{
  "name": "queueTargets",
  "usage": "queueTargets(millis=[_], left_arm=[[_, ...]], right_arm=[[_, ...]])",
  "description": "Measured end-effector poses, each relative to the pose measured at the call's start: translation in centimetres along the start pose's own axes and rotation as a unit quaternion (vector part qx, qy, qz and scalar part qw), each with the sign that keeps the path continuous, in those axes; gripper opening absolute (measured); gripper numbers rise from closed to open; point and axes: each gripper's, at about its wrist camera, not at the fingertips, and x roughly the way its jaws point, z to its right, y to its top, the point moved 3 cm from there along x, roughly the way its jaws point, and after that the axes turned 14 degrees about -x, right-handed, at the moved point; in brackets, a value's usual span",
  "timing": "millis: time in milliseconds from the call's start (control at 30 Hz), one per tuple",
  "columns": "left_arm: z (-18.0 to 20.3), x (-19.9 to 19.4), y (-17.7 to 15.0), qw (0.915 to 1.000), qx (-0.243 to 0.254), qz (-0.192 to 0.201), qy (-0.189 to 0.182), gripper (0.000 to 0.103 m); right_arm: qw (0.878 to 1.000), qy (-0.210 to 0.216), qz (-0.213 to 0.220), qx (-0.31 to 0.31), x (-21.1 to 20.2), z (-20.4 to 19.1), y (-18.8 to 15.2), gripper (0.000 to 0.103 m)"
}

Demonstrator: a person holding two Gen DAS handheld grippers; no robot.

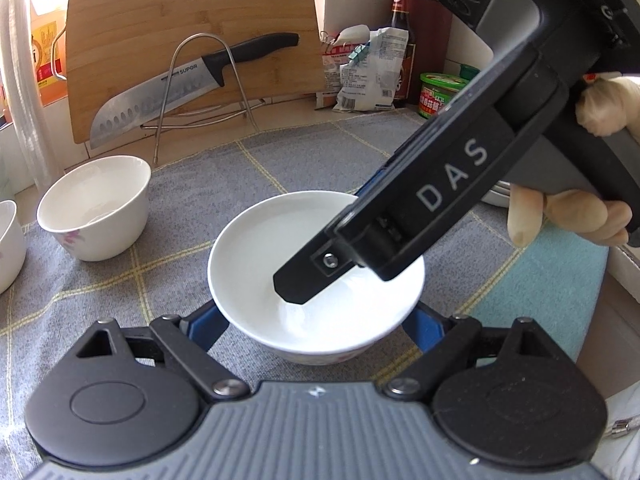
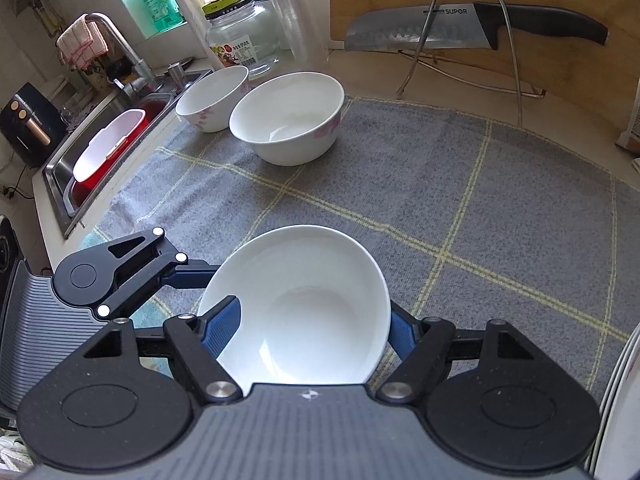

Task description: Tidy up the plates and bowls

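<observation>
A white bowl (image 1: 260,248) (image 2: 320,280) stands on the grey checked cloth (image 2: 480,200). My left gripper (image 1: 314,324) hugs its lower sides with both blue fingers, shut on it. My right gripper (image 2: 316,320) comes in from the upper right in the left wrist view. It straddles the bowl's wall with one finger (image 1: 296,284) inside and the other outside. Its jaws stand wide apart, open. Two more white bowls with pink flowers (image 2: 288,120) (image 2: 212,96) sit together further along the cloth; the nearer one (image 1: 96,208) also shows in the left wrist view.
A knife (image 1: 160,100) rests on a wire rack against a bamboo cutting board (image 1: 192,32). Bottles and packets (image 1: 368,68) stand at the back. A sink (image 2: 100,152) with a red tub lies beyond the cloth's left edge. White plate rims (image 2: 616,380) show at the far right.
</observation>
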Motion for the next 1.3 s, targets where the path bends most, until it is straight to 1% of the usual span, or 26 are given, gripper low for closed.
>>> queueTargets(millis=[533,567,633,667,700,767,867,1000,1100,1300], left_arm=[[0.1,0.2,-0.1,1.0,-0.003,-0.001,0.0,0.092],[0.0,0.2,-0.2,1.0,-0.004,0.001,0.0,0.092],[0.2,0.1,-0.4,1.0,0.001,0.009,-0.001,0.095],[0.3,0.1,-0.5,0.9999,0.004,0.009,-0.002,0.096],[0.3,0.1,-0.6,0.9999,0.006,0.009,-0.004,0.099],[0.4,-0.2,-0.8,0.9998,0.009,0.015,-0.012,0.1],[0.2,-0.7,-1.0,0.9997,0.008,0.019,-0.012,0.102],[-0.3,-1.7,-1.4,0.9997,-0.008,0.016,-0.015,0.102],[-0.7,-2.9,-1.9,0.9997,-0.01,0.02,-0.003,0.102],[-2.9,-5.2,-2.4,0.9978,-0.036,0.038,0.041,0.102]], right_arm=[[1.0,0.003,0.0,0.006,0.1,0.0,-0.3,0.082],[1.0,0.004,0.001,0.007,0.2,0.0,-0.3,0.083],[1.0,0.01,0.005,0.012,0.2,0.0,-0.3,0.089],[1.0,0.013,0.01,0.016,0.1,0.0,-0.3,0.095],[1.0,0.013,0.014,0.017,0.1,0.0,-0.3,0.099],[1.0,0.01,0.02,0.016,-0.1,-0.2,-0.2,0.1],[1.0,0.001,0.024,0.01,-0.3,-0.3,0.0,0.102],[1.0,-0.009,0.027,-0.006,-0.7,-0.6,0.1,0.102],[0.999,-0.017,0.031,-0.02,-1.0,-0.9,0.2,0.102],[0.998,-0.025,0.043,-0.044,-1.6,-1.6,0.8,0.103]])
